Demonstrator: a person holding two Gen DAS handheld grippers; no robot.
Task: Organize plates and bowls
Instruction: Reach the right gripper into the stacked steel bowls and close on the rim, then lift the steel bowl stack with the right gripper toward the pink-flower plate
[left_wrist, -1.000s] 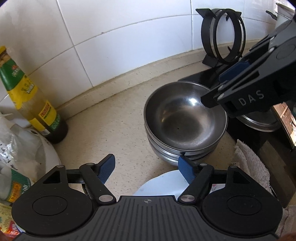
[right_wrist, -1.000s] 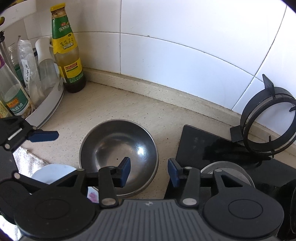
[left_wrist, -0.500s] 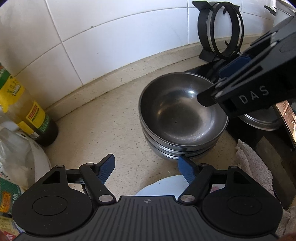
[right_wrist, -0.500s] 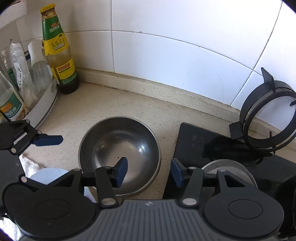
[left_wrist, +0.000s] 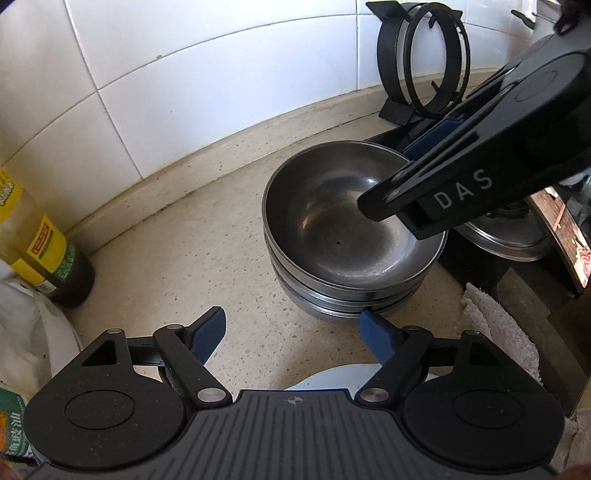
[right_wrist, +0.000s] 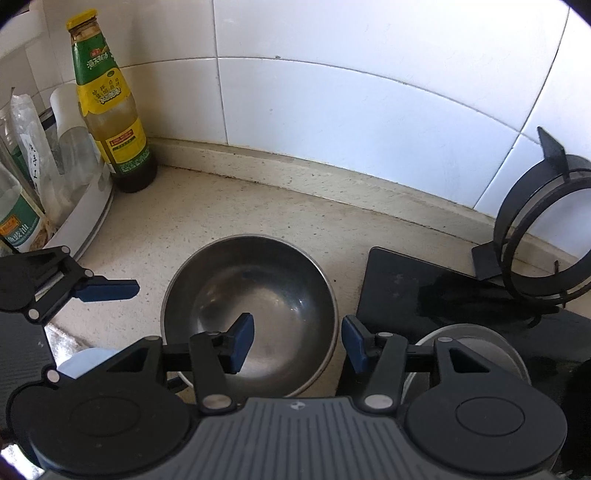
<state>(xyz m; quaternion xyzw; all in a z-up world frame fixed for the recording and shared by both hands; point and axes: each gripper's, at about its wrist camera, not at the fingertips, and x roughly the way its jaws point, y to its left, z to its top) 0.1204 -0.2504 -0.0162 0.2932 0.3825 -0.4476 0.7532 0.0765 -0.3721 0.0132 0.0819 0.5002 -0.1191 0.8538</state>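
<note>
A stack of steel bowls (left_wrist: 332, 236) stands on the speckled counter; it also shows in the right wrist view (right_wrist: 273, 295). My right gripper (right_wrist: 297, 341) is open, its jaws straddling the near right rim of the top bowl, left finger inside. In the left wrist view it (left_wrist: 424, 173) reaches in from the right over the bowl. My left gripper (left_wrist: 295, 334) is open and empty, just short of the stack, above a white plate (left_wrist: 332, 376). The plate shows in the right wrist view (right_wrist: 86, 363).
A green-capped sauce bottle (right_wrist: 110, 122) stands by the tiled wall, next to a white tray of bottles (right_wrist: 92, 210). A black stove (right_wrist: 424, 291) with a steel lid (left_wrist: 506, 236) lies right. Black pot rings (left_wrist: 424, 59) lean on the wall. A white cloth (left_wrist: 495, 328) lies nearby.
Both grippers have moved closer to the bowl stack. My right gripper has dropped so its fingers now straddle the top bowl's rim.
</note>
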